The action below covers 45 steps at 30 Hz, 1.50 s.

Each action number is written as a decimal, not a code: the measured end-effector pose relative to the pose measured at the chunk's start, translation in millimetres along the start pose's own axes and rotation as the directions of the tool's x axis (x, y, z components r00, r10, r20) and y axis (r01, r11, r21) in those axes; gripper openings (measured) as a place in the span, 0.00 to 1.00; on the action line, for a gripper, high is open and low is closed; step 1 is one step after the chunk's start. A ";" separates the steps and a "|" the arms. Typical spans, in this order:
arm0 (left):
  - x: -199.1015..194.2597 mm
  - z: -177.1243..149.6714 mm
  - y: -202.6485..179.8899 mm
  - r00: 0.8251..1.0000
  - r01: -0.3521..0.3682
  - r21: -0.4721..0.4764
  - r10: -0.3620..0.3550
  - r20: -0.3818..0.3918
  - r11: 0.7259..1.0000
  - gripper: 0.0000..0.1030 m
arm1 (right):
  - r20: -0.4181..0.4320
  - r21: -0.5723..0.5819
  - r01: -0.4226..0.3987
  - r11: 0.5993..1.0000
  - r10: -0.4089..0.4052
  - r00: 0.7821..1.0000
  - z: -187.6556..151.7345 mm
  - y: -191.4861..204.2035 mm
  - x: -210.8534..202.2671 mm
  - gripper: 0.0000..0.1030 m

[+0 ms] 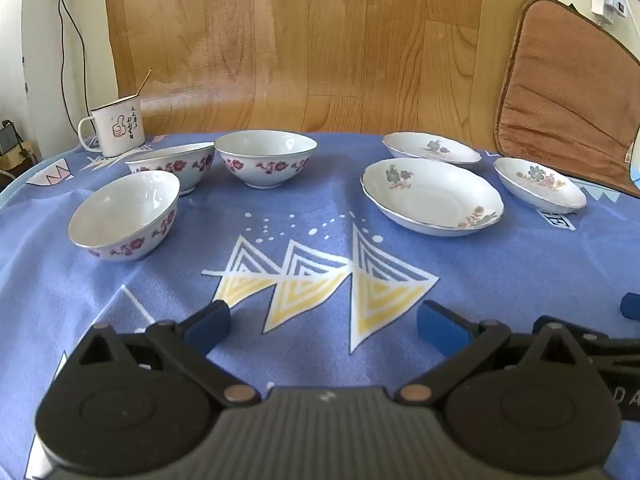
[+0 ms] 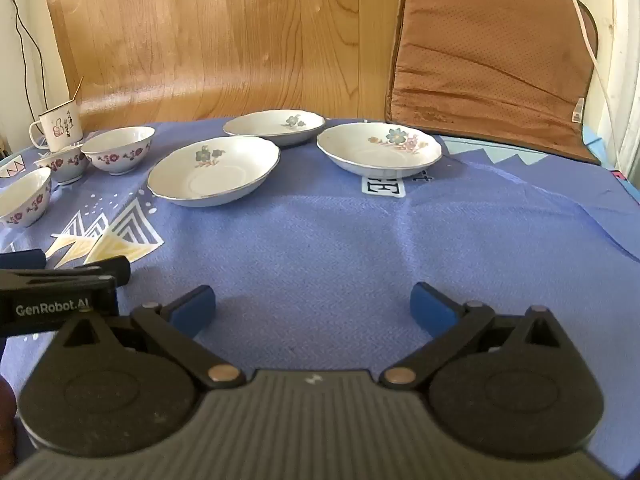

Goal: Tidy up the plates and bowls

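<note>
Not started: left gripper [image 1: 323, 322] & right gripper [image 2: 313, 307] both wide open, empty; next, stack 3 bowls [image 1: 124, 216] nr table's left edge.

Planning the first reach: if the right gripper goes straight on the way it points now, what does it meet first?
Probably the bare blue tablecloth: the open right gripper angles down at it, short of the dishes. Skimming above the cloth, the right-hand plate lies nearest that line, though depth is unclear.

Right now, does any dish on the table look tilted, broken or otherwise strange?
One thing: the middle bowl sits tilted, its rim sloping, seemingly leaning against the near bowl. The third bowl and the three plates sit flat. No cracks or spills show.
</note>
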<state>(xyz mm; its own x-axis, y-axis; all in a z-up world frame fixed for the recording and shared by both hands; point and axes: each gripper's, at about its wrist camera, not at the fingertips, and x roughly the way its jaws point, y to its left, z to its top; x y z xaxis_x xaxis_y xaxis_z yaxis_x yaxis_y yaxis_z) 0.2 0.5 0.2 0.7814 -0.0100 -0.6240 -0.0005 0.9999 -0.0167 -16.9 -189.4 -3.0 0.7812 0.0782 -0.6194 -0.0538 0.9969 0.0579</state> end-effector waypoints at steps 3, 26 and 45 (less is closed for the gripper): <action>-0.6 -0.2 1.4 1.000 -0.004 -0.006 0.004 -0.001 1.000 1.00 | -0.004 -0.002 0.001 1.000 -0.001 1.000 -0.1 0.2 0.2 1.00; -0.1 -1.2 -4.2 0.999 -0.032 0.016 0.032 -0.014 0.999 1.00 | -0.004 -0.024 0.001 1.000 -0.001 1.000 -1.1 0.9 -1.8 1.00; -2.3 -1.4 -2.8 1.000 -0.002 0.021 0.002 -0.009 1.000 1.00 | 0.022 -0.002 -0.020 1.000 0.020 1.000 -2.5 -3.2 -7.8 1.00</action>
<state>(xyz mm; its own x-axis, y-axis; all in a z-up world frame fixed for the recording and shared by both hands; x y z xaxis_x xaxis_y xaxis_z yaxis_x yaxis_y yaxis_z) -2.5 -2.3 0.6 0.7755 -0.0083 -0.6313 0.0110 0.9999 0.0004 -24.4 -193.2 -0.3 0.7937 0.0978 -0.6004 -0.0708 0.9951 0.0684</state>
